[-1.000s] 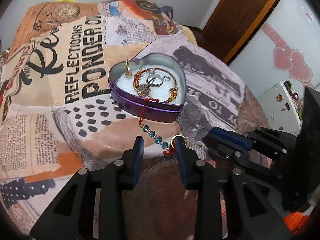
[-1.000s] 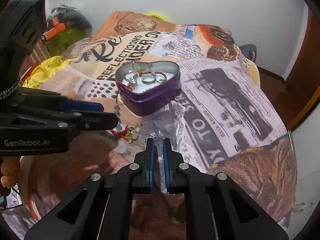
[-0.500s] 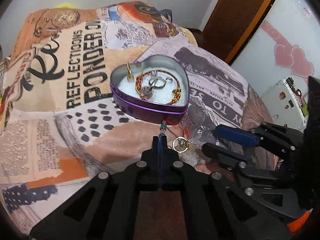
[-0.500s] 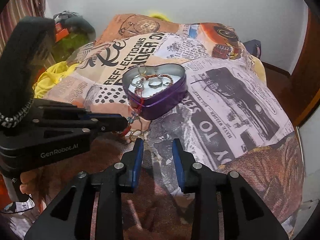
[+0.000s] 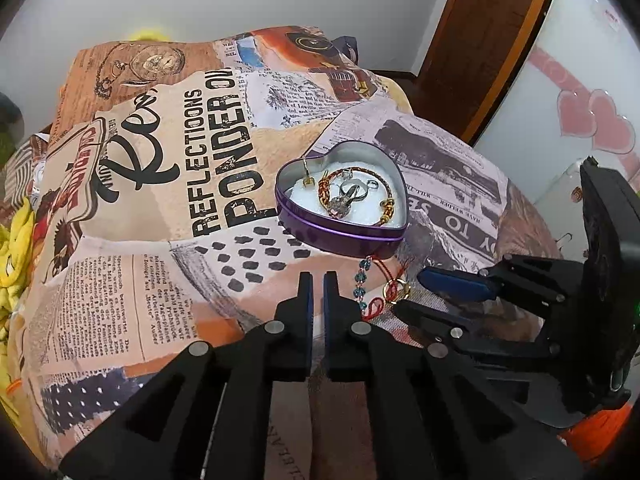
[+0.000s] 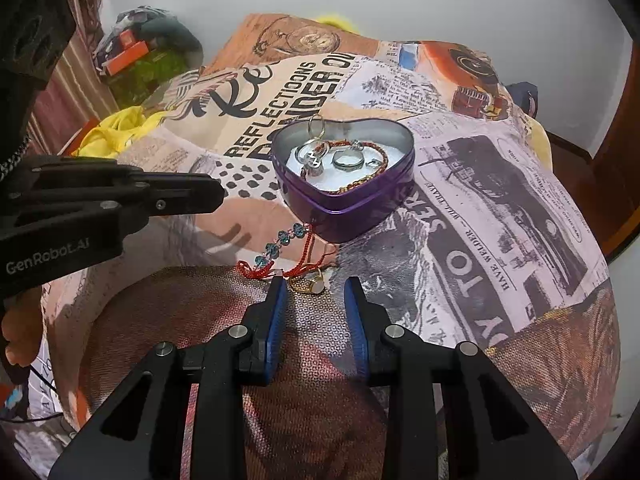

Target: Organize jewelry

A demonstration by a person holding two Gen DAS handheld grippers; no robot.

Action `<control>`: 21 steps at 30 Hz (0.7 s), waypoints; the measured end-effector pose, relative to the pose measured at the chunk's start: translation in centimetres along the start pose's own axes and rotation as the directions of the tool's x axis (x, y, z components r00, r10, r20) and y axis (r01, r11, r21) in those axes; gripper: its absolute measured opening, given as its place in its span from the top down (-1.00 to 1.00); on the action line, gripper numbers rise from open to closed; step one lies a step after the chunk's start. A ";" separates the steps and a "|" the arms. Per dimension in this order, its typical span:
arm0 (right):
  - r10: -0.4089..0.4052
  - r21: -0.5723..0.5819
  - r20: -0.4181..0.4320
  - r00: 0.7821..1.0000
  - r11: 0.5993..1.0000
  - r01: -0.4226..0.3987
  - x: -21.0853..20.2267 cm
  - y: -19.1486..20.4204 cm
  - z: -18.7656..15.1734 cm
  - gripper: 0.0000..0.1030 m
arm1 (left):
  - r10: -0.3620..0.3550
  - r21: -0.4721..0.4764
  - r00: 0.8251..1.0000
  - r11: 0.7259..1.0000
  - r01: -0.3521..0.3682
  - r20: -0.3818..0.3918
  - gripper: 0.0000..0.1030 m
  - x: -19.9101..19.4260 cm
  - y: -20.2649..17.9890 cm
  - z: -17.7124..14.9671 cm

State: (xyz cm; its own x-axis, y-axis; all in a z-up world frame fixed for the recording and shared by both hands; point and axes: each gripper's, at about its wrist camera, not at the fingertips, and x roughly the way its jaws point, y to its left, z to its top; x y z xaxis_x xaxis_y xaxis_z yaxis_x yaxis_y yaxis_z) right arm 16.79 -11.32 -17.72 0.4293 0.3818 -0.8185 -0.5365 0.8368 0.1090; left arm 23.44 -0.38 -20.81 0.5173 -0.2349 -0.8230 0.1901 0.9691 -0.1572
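A purple heart-shaped tin [image 5: 340,236] [image 6: 352,216] sits on the printed blanket and holds silver rings, a red-and-gold bracelet and a gold earring. In front of it lie a red cord bracelet with blue beads [image 5: 362,280] [image 6: 280,242] and a gold ring [image 5: 394,289] [image 6: 314,280]. My left gripper [image 5: 318,280] is shut on nothing, its tips just left of the beads and off the blanket. My right gripper [image 6: 316,285] is open, low over the blanket. The gold ring lies just ahead of and between its fingertips, untouched by the pads.
The blanket covers a bed that drops away at the near and right edges. Yellow cloth [image 6: 108,132] and a pile of clutter [image 6: 148,52] lie to the left. A wooden door [image 5: 480,40] and a white surface with heart stickers [image 5: 592,120] stand to the right.
My left gripper closed at the bead bracelet, then drew up and left without it; the bracelet shifted and lies on the blanket. My right gripper opened from shut and sits close behind the gold ring.
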 end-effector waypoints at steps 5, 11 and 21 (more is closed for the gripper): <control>-0.015 -0.045 0.001 1.000 0.999 0.015 0.6 0.7 0.3 0.48 | 0.002 0.001 1.000 1.000 -0.002 -0.019 0.79 0.5 0.1 -0.3; -0.022 -0.085 0.023 0.999 0.996 0.023 0.9 1.5 0.1 0.77 | -0.011 -0.022 0.999 1.000 0.010 -0.050 0.68 1.0 0.7 -0.6; -0.009 -0.019 0.036 0.999 1.000 0.010 -0.2 -0.1 -0.3 0.85 | -0.060 -0.008 0.995 0.998 0.060 -0.082 0.66 2.1 -0.7 -0.6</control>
State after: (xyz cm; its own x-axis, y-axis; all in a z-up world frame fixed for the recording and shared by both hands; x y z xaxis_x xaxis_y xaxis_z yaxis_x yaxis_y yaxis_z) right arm 16.52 -11.65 -17.73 0.4600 0.3877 -0.7988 -0.5458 0.8331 0.0901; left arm 23.92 -1.49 -22.74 0.4343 -0.2859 -0.8542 0.2143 0.9539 -0.2103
